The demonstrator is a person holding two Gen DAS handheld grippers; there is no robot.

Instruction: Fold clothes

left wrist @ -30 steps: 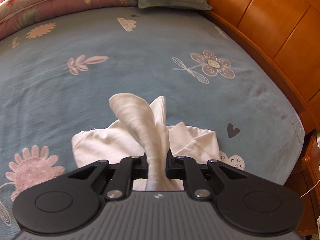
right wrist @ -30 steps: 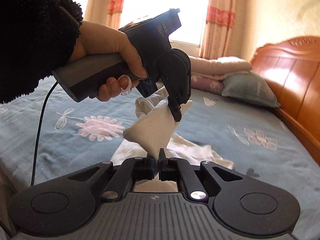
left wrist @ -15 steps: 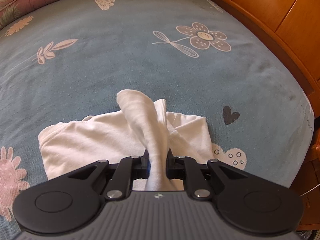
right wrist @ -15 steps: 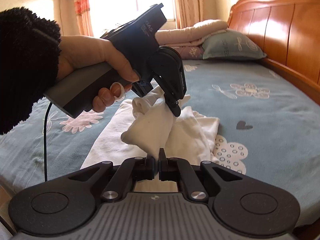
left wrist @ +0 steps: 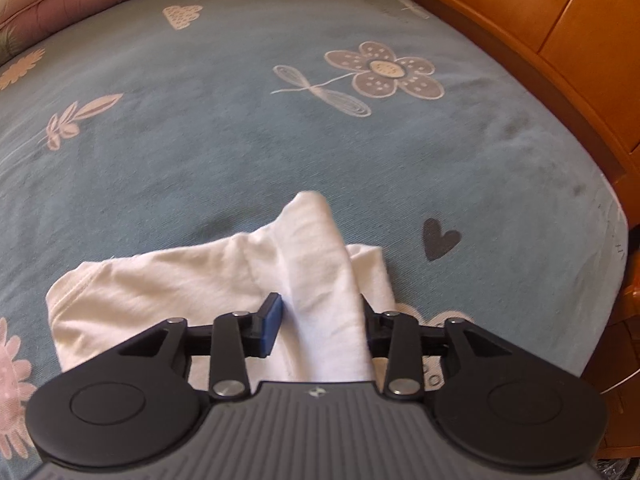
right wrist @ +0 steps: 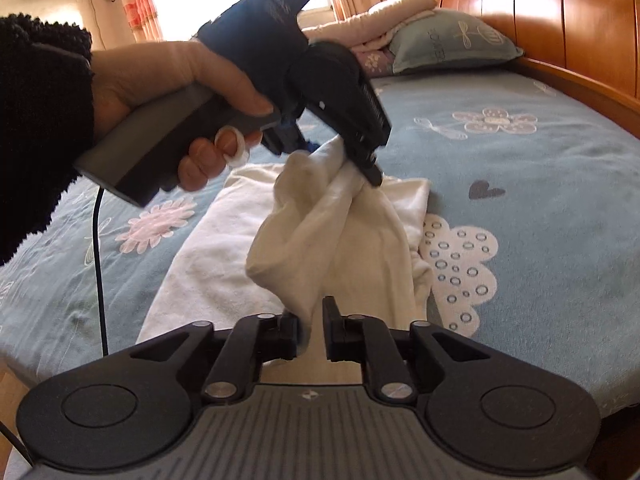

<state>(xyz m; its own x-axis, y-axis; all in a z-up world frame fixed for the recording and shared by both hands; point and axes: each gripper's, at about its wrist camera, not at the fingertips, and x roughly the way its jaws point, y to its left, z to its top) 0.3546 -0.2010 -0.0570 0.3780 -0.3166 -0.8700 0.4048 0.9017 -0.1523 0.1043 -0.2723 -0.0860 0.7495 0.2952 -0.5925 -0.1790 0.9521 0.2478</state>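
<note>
A white garment (left wrist: 160, 288) lies on the blue flowered bed sheet (left wrist: 240, 140), near the bed's edge. A raised fold of it (left wrist: 316, 248) runs between the fingers of my left gripper (left wrist: 320, 308). Those jaws are opening, and the blue left pad (left wrist: 272, 320) stands clear of the cloth. In the right wrist view a hand holds the left gripper (right wrist: 344, 160) just above the garment (right wrist: 208, 264). My right gripper (right wrist: 312, 320) is also opening. A hanging corner of the cloth (right wrist: 320, 248) sits in its narrow gap, off the right finger.
A wooden headboard (right wrist: 560, 20) runs along the far side of the bed. A blue pillow (right wrist: 448, 40) and a folded quilt (right wrist: 384, 16) lie at its far end. A black cable (right wrist: 98, 260) hangs from the left gripper. Bare sheet (right wrist: 540, 180) stretches beyond the garment.
Both grippers were shut on the lifted cloth; their jaws have now parted. Both have moved lower toward the bed, and the raised fold has sunk onto the garment.
</note>
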